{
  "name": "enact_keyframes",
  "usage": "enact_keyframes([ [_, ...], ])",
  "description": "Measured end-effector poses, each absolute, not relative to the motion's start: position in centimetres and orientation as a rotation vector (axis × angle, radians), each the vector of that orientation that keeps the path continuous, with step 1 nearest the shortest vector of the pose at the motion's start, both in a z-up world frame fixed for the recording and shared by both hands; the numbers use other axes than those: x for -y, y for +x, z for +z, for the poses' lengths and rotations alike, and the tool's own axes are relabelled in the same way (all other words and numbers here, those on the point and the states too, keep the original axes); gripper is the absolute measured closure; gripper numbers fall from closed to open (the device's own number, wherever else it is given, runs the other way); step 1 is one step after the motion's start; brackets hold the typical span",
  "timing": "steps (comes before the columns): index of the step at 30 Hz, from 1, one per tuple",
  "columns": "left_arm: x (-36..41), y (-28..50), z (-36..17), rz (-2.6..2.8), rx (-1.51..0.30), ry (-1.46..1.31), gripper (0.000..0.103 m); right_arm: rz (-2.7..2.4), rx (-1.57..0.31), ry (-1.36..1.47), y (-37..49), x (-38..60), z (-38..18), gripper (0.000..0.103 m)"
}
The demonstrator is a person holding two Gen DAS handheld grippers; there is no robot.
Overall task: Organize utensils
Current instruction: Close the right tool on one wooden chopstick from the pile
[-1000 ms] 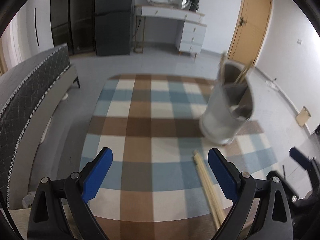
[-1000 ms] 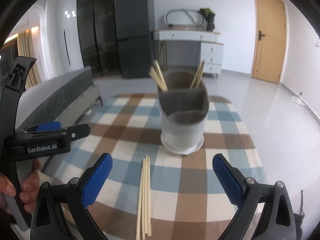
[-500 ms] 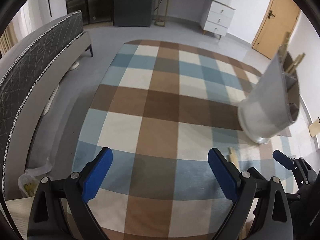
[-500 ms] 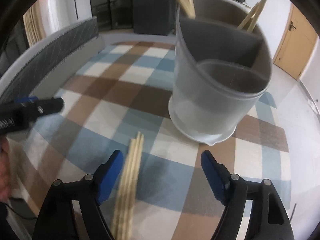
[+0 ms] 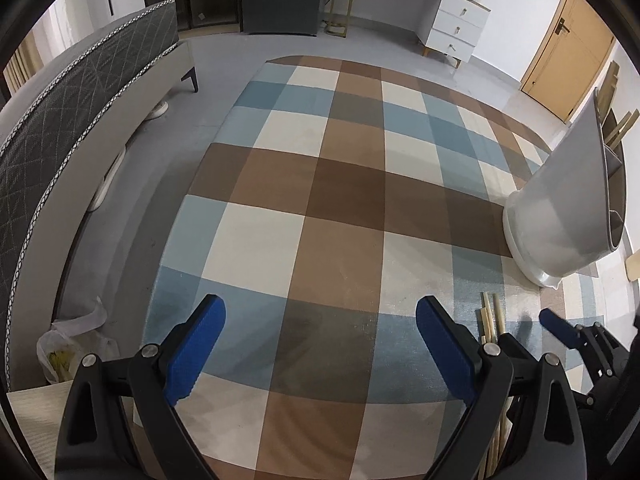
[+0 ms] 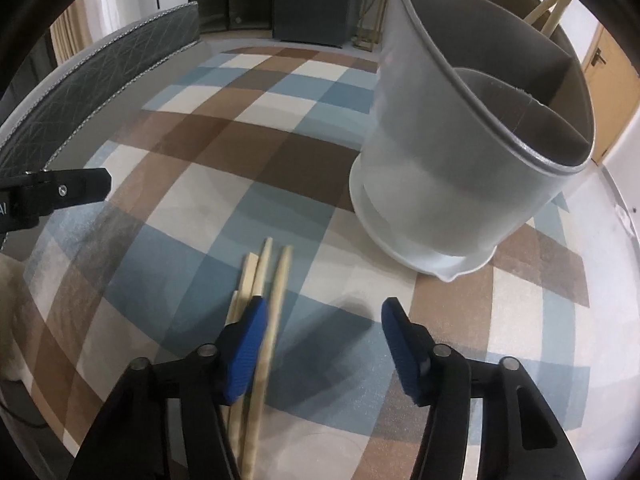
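Several wooden chopsticks [image 6: 256, 272] lie on the checked cloth in front of a grey divided utensil holder [image 6: 452, 168]. More chopsticks [image 6: 548, 8] stand in its back compartment. My right gripper [image 6: 323, 308] is low over the cloth and its jaws are closing. One chopstick [image 6: 276, 300] lies between them, beside the left pad, and the other pad is well clear of it. The remaining sticks lie under and left of that pad. My left gripper [image 5: 320, 308] stands open over bare cloth, with the chopsticks [image 5: 490, 316] and the holder [image 5: 560, 208] to its right.
The checked cloth [image 5: 340, 200] covers the table. A grey quilted bench [image 5: 60, 128] runs along the left, with a plastic bag [image 5: 68, 352] beside it. My left gripper's arm [image 6: 60, 192] reaches in at the right view's left edge. A white dresser [image 5: 456, 28] stands far back.
Both grippers have sunk toward the cloth and tipped downward. The right jaws have narrowed around the chopsticks. The holder has slid to the right edge of the left view.
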State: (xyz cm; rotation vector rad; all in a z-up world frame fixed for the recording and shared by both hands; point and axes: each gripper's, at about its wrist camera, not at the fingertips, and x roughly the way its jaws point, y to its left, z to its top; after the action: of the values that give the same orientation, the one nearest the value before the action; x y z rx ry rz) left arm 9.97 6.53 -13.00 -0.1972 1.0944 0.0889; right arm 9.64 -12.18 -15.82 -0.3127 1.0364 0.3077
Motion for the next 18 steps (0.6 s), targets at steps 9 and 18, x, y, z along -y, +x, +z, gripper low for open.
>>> enact_keyframes([
  [9, -7.4, 10.2, -13.0, 0.114, -1.094, -0.217, 0.010, 0.310, -1.024, -0.319, 10.0, 11.3, -15.8, 0.054],
  [18, -8.5, 10.4, -13.7, 0.143, -1.122, -0.236, 0.010, 0.374, -1.020, -0.299, 10.9, 9.5, -15.9, 0.099],
])
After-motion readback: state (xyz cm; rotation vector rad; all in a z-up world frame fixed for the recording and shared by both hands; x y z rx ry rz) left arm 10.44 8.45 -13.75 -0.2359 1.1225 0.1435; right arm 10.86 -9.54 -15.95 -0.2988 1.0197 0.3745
